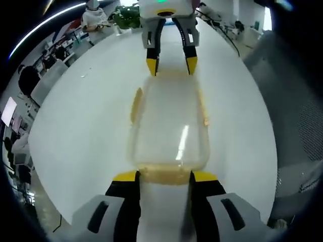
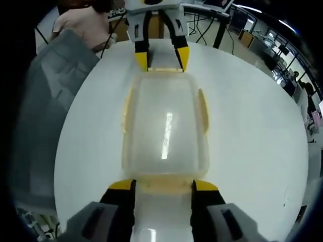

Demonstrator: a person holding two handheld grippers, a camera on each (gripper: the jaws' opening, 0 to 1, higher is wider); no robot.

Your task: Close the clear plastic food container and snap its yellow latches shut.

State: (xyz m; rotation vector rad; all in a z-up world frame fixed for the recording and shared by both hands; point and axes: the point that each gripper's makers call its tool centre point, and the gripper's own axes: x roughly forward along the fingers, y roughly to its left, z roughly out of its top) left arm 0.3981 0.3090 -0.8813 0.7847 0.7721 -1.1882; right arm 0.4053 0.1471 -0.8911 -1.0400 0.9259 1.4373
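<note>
Jaws of left gripper & right gripper spread, apparently straddling end latches of lidded container, no legible text

The container lies on the table between the two facing tools.

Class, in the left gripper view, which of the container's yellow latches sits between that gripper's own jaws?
The end latch at the picture's bottom; the side latches lie along the container, outside the jaws.

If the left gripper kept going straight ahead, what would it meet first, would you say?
The yellow latch on the container's near end, right between the left gripper's jaws; it looks close or already touching.
</note>
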